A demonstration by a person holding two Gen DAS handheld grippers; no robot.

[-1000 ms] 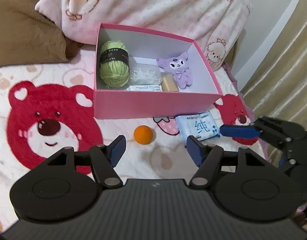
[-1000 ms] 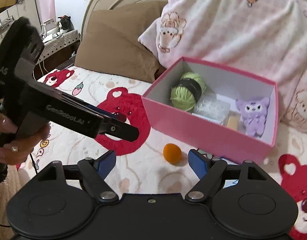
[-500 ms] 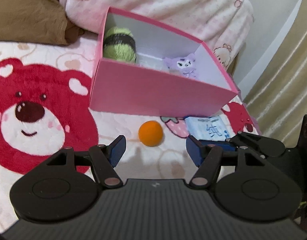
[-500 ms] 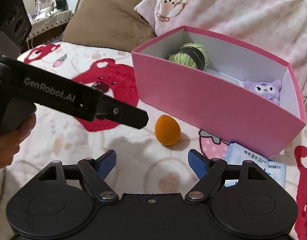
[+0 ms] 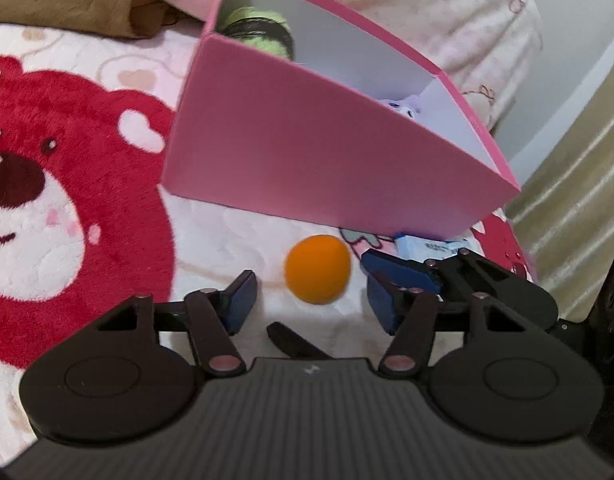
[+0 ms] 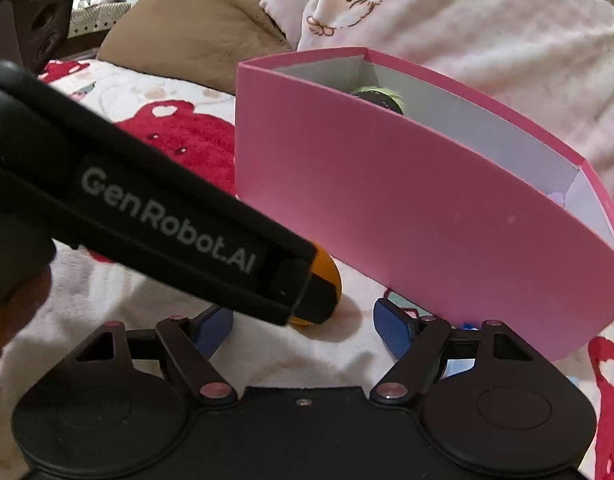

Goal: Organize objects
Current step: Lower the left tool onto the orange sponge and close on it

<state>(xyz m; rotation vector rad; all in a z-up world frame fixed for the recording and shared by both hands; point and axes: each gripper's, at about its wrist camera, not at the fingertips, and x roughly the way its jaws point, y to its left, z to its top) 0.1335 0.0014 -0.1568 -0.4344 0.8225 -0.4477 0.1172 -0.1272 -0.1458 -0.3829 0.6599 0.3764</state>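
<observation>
right wrist view: white lettering "GenRobot.AI" along the black side arm of the left tongs, readable in full, running down toward the tip.

left wrist view: blue-and-white packet beside the pink box carries dark print, too small and blurred to read. small pale mark on the ribbed black housing of the left tongs, not legible.

no other text, numbers or signs legible.
</observation>
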